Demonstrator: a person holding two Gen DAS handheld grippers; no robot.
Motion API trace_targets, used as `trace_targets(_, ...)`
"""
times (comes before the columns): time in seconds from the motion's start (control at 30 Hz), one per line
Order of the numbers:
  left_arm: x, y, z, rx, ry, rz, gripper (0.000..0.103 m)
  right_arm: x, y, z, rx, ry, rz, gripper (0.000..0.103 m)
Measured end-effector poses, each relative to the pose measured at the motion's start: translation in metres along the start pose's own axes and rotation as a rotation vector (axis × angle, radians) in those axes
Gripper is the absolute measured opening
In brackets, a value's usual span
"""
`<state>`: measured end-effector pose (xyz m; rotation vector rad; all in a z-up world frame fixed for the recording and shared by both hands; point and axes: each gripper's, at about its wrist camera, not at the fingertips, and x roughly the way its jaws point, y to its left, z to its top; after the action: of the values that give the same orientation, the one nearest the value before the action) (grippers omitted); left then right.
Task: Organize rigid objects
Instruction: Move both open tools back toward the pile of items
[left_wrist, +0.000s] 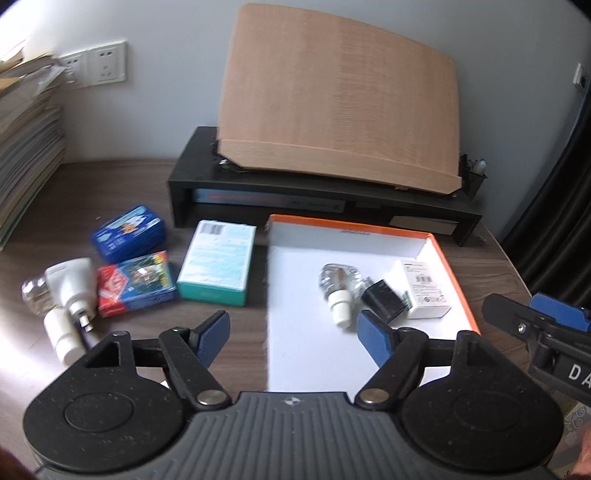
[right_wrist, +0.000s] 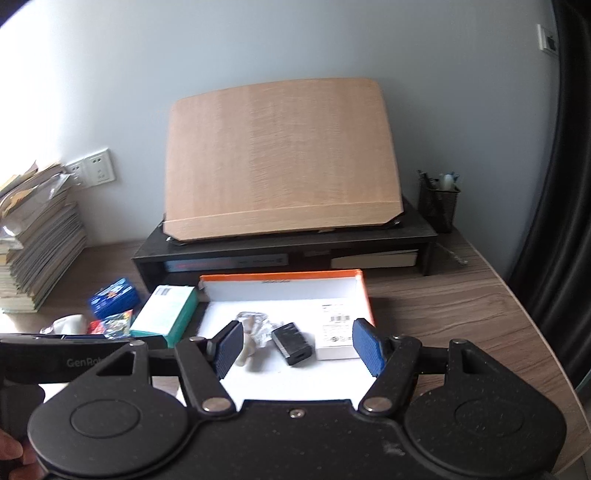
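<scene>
An orange-rimmed white box lid (left_wrist: 456, 275) (right_wrist: 364, 291) lies on the desk. In it are a clear bulb (left_wrist: 338, 286) (right_wrist: 255, 326), a black charger (left_wrist: 382, 301) (right_wrist: 293, 341) and a small white box (left_wrist: 426, 290) (right_wrist: 334, 332). Left of it lie a teal-and-white box (left_wrist: 216, 267) (right_wrist: 164, 314), a red-and-blue card box (left_wrist: 136, 290) (right_wrist: 114, 323), a blue box (left_wrist: 127, 232) (right_wrist: 112, 295) and two more bulbs (left_wrist: 64, 295). My left gripper (left_wrist: 293, 338) is open and empty over the lid's near left edge. My right gripper (right_wrist: 299, 347) is open and empty above the lid's items.
A black monitor riser (left_wrist: 258, 184) (right_wrist: 280, 247) carries a tilted wooden board (left_wrist: 336, 96) (right_wrist: 280, 155) behind the lid. A paper stack (left_wrist: 26, 155) (right_wrist: 37, 243) stands at the far left. A mesh pen holder (right_wrist: 439, 203) stands at the right.
</scene>
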<state>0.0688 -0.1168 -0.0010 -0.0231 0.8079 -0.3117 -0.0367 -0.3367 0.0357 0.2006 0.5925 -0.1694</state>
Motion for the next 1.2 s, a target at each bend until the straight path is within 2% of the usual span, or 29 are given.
trace_targets(0.4, -0.023, 0.074, -0.019, -0.15, -0.009, 0.125, 0.08, 0.009, 0.062, -0.007, -0.098, 0.032, 0.1, 0.079)
trace_targets(0.67, -0.026, 0.12, -0.034, -0.232, 0.001, 0.208, 0.081, 0.013, 0.081, -0.012, -0.12, 0.05, 0.119, 0.079)
trace_targets(0.87, -0.013, 0.147, -0.039, -0.286, 0.009, 0.266, 0.081, 0.019, 0.088, -0.017, -0.12, 0.071, 0.115, 0.078)
trace_targets(1.03, 0.005, 0.162, -0.038, -0.291, 0.009, 0.322, 0.08, 0.025, 0.088, -0.019, -0.111, 0.088, 0.095, 0.078)
trace_targets(1.2, 0.026, 0.175, -0.03, -0.295, 0.007, 0.342, 0.08, 0.032, 0.089, -0.021, -0.099, 0.106, 0.074, 0.078)
